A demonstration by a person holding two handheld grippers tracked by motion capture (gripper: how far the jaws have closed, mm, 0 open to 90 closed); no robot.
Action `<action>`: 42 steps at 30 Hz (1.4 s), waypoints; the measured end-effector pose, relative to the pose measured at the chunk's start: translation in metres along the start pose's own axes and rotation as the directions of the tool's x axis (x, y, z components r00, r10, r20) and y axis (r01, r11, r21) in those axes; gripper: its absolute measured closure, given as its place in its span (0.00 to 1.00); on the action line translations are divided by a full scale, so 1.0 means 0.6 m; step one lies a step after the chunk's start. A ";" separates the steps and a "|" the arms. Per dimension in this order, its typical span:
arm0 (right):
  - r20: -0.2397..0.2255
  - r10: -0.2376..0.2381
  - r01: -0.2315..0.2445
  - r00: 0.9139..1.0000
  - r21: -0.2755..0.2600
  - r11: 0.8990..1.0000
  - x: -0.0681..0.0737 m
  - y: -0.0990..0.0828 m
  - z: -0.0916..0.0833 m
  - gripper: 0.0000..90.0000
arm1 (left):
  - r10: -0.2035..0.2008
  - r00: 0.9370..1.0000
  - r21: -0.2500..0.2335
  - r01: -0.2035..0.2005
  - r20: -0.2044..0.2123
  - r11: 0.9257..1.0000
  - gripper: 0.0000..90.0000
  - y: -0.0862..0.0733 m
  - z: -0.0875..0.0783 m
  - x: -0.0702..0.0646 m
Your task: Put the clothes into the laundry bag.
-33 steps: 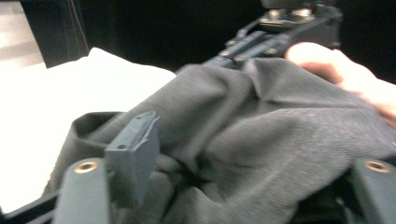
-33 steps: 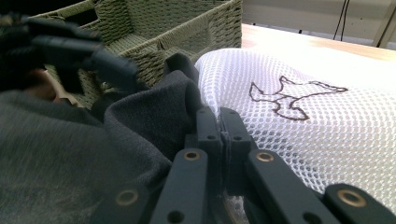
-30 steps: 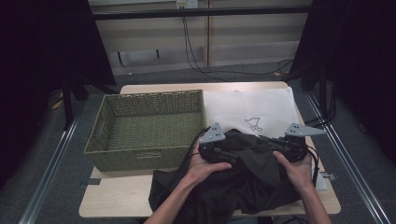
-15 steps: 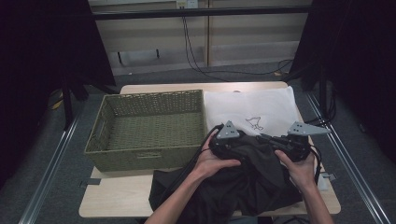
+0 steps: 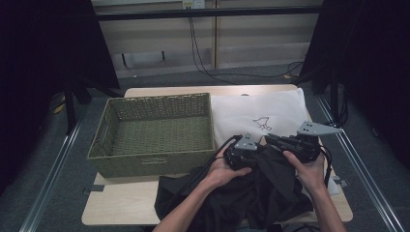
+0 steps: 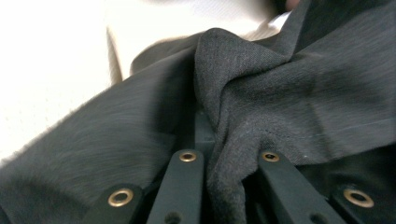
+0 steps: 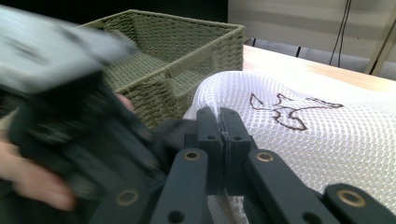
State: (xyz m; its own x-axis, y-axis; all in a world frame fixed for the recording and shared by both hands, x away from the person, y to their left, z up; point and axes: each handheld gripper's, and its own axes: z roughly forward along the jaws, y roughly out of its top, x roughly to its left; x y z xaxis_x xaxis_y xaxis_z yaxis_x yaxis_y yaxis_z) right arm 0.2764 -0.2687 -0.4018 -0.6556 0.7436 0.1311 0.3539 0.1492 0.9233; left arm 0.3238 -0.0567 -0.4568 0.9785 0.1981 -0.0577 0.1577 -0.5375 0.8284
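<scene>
My left tongs point(image 5: 257, 151) have just closed, clamped on the crumpled dark garment point(image 5: 251, 193); right tongs point(image 5: 270, 140) pinch its edge. Wicker basket point(image 5: 145, 162) holds nothing.

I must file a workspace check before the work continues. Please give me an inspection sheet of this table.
Surface: pale wooden table, bare at its front left.
Job's things: dark grey cloth garment bunched at the front; white mesh cloth with a brown bird outline under it.
Clutter: empty green woven basket on the left.
Grippers: left gripper has just been closing, cloth between its jaws; right gripper shut, dark cloth at its jaws.
Cables: black cables hang behind the table.
Surroundings: grey floor, black curtains.
</scene>
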 end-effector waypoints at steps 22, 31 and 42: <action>-0.043 0.033 -0.027 0.998 0.143 0.989 0.051 -0.090 -0.028 0.99 | -0.098 0.994 -0.049 0.096 -0.054 0.994 0.86 -0.028 0.009 0.014; -0.032 0.066 -0.061 0.997 0.145 0.988 0.028 -0.115 -0.025 0.99 | -0.066 0.998 -0.109 0.064 -0.015 0.992 0.59 -0.035 -0.037 -0.014; -0.018 0.076 -0.072 0.997 0.152 0.986 0.015 -0.116 -0.017 0.99 | 0.058 0.998 -0.158 -0.053 0.027 0.986 0.41 -0.026 -0.111 -0.072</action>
State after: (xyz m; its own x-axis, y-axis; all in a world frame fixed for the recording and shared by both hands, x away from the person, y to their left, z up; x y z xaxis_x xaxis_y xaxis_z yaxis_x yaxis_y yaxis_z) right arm 0.2389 -0.2792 -0.4610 -0.6389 0.7408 0.2075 0.4978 0.1924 0.8457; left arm 0.2704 -0.0024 -0.4303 0.9892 0.1442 -0.0251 0.0829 -0.4110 0.9078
